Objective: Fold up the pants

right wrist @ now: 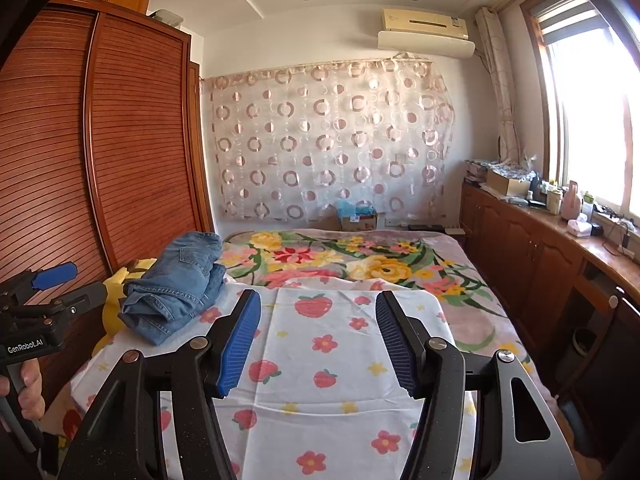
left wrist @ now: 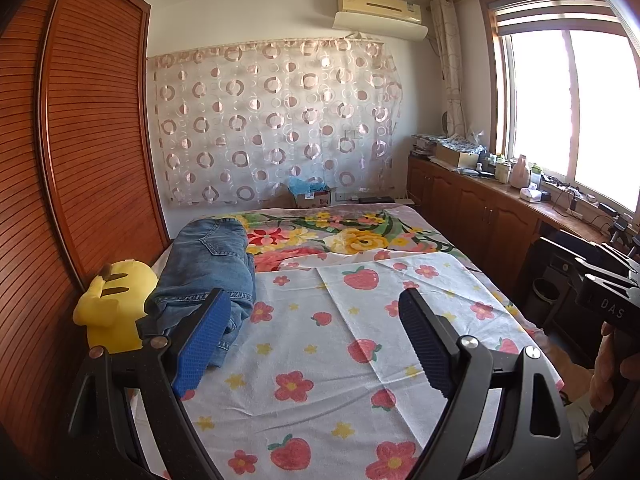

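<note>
Blue jeans point(left wrist: 208, 268) lie folded in a pile at the left edge of the bed, also seen in the right wrist view point(right wrist: 180, 280). My left gripper point(left wrist: 316, 312) is open and empty above the strawberry sheet point(left wrist: 320, 360), its left finger just in front of the jeans' near end. My right gripper point(right wrist: 318, 316) is open and empty over the same sheet point(right wrist: 320, 360), right of the jeans. The left gripper shows at the left edge of the right wrist view point(right wrist: 48, 284); the right gripper's body shows at the right edge of the left wrist view point(left wrist: 608, 300).
A yellow plush toy point(left wrist: 116, 304) sits beside the jeans against the wooden wardrobe point(left wrist: 88, 140). A floral blanket point(left wrist: 352, 236) covers the far bed. Wooden cabinets point(left wrist: 480, 204) with clutter run under the window on the right. A cardboard box point(left wrist: 312, 196) stands behind the bed.
</note>
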